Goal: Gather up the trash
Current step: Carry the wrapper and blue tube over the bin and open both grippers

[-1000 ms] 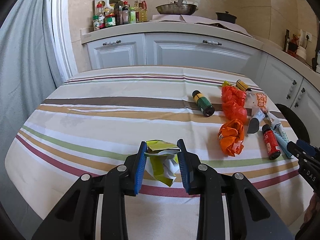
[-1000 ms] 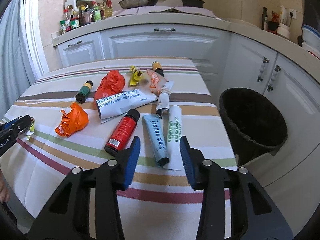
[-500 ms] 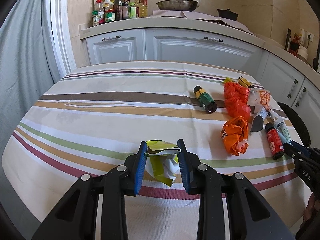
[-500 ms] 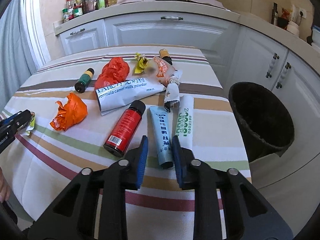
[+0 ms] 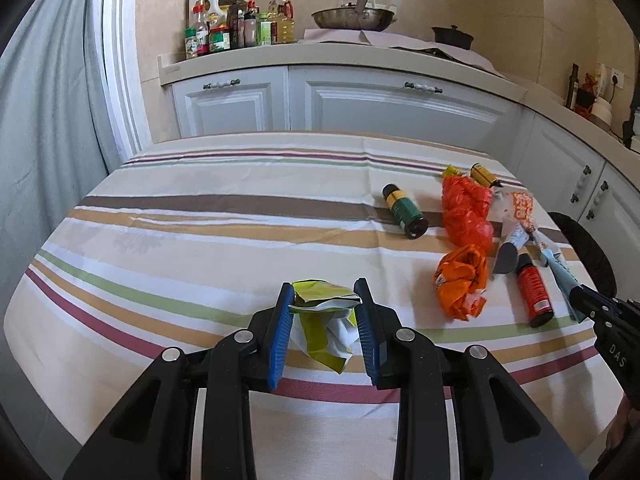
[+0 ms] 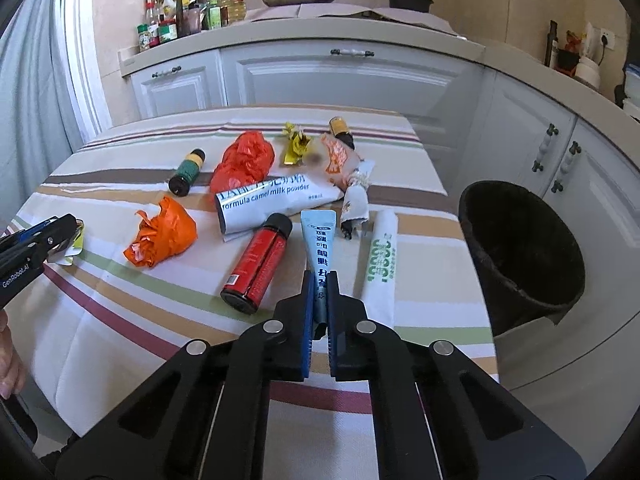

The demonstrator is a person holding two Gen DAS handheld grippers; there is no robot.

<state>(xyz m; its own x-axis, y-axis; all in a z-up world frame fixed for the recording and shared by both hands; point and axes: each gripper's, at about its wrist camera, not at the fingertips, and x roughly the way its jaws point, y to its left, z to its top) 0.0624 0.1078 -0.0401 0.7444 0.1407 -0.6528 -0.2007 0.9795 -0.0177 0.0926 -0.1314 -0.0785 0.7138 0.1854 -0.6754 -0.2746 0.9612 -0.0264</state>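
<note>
My left gripper (image 5: 324,300) is shut on a crumpled yellow-green wrapper (image 5: 320,328) just above the striped tablecloth (image 5: 200,240); it also shows at the left edge of the right wrist view, left gripper (image 6: 60,232). My right gripper (image 6: 322,280) has its jaws closing tight, the pads pressing the near end of a light blue tube (image 6: 320,236) that lies on the cloth. The right gripper (image 5: 584,296) tip appears at the right in the left wrist view. A black bin (image 6: 520,248) stands beside the table's right edge.
Around the tube lie a red bottle (image 6: 260,264), a white tube with green print (image 6: 382,256), a white milk-powder pouch (image 6: 272,200), an orange bag (image 6: 164,232), a red bag (image 6: 244,156) and a green-black bottle (image 6: 186,172). White cabinets stand behind.
The right gripper's jaws went from wide apart to pinched on the blue tube's near end. The left gripper kept still with the wrapper.
</note>
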